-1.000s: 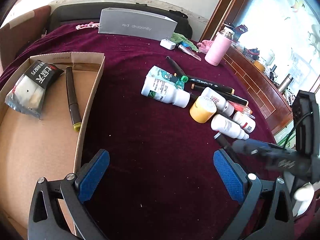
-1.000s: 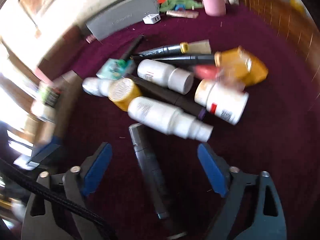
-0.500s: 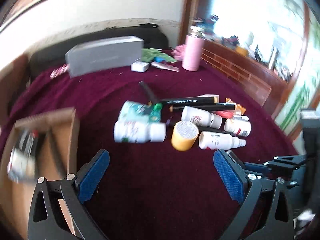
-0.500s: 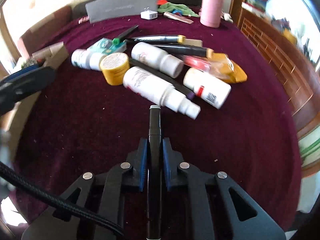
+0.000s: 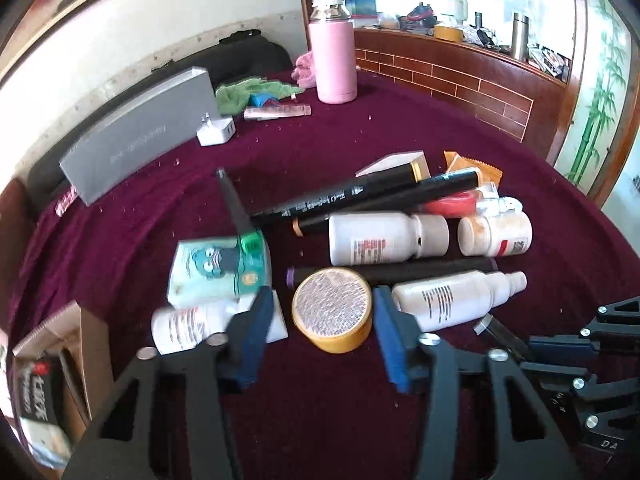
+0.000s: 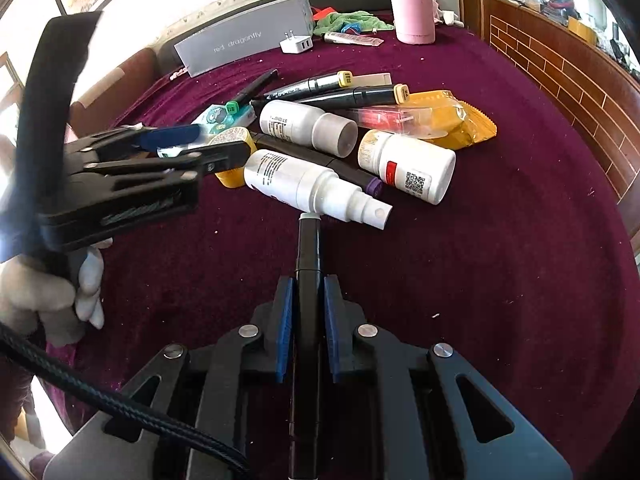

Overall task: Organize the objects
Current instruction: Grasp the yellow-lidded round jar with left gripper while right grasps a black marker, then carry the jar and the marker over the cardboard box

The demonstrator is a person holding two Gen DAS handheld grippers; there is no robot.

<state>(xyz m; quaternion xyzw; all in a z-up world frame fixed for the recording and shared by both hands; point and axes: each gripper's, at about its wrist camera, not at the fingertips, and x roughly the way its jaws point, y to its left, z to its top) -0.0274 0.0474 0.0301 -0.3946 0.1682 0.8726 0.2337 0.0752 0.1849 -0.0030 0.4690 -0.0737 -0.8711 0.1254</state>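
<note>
The right gripper (image 6: 307,300) is clamped on a black marker (image 6: 308,264), its blue pads pressed against both sides of the barrel, and the marker's capped end points at the spray bottle (image 6: 308,184) lying just ahead of it on the dark red cloth (image 6: 500,240). The left gripper (image 5: 320,316) is closing its jaws around a yellow jar (image 5: 332,310) that lies on its side with its round labelled end facing the camera; the jar sits between the blue pads, but the left pad is blurred, so it is hard to say whether either one presses on it yet. Just behind the jar lie a purple-tipped marker (image 5: 420,270), a white bottle (image 5: 384,238) and a pill bottle (image 5: 496,234). To the jar's left sit a teal packet (image 5: 216,268) and another white bottle (image 5: 188,326), partly hidden by the left finger. Two more markers (image 5: 360,196) cross at the back of the pile, near an orange packet (image 5: 476,168). A cardboard box (image 5: 80,344) stands at the lower left edge with a black and white packet (image 5: 36,400) inside. Farther back stand a pink flask (image 5: 334,64), a grey box (image 5: 140,128) and a white charger (image 5: 216,132).
</note>
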